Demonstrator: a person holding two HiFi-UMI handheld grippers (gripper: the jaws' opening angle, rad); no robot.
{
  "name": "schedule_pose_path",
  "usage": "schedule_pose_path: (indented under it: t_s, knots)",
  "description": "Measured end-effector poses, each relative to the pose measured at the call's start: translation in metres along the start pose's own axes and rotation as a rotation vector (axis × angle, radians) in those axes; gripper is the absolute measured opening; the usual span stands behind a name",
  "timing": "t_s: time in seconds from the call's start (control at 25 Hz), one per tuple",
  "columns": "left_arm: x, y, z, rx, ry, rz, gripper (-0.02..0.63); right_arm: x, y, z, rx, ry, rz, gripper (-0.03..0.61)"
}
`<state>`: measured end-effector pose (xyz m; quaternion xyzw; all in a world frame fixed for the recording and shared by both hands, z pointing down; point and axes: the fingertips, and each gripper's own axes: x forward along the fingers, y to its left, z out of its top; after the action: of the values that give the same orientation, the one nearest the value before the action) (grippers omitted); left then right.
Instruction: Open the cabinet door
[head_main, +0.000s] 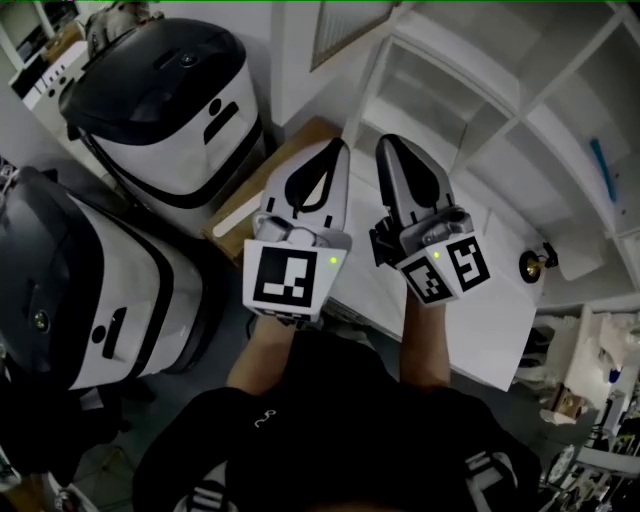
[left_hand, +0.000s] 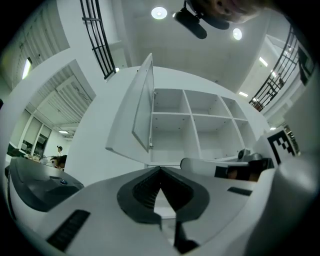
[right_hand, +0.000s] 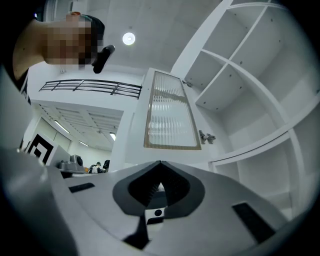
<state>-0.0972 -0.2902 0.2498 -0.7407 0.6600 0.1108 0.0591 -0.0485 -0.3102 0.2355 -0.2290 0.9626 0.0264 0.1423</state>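
From where I stand the cabinet door (left_hand: 142, 107) is already swung out from the left side of the cabinet (left_hand: 200, 120), and its compartments look bare. The left gripper (left_hand: 160, 170) has its jaws together on nothing, and so does the right gripper (right_hand: 160, 164). I'd say little is left to do. Any further swing should come from a closed tip nudging the door's free edge along its arc, never against the hinge (right_hand: 206, 136).

Only the right gripper view shows the door's ribbed pane face-on. The left gripper view catches it nearly edge-on. The head view alone shows both grippers side by side, beside two white-and-black machines (head_main: 160, 100).
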Motion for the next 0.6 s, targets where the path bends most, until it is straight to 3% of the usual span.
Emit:
schedule_pose_path:
  t_s: [0.6]
  knots:
    - [0.045, -0.110, -0.060, -0.092, 0.111, -0.300, 0.011, -0.117, -0.082, -0.011, -0.073, 0.092, -0.402, 0.018]
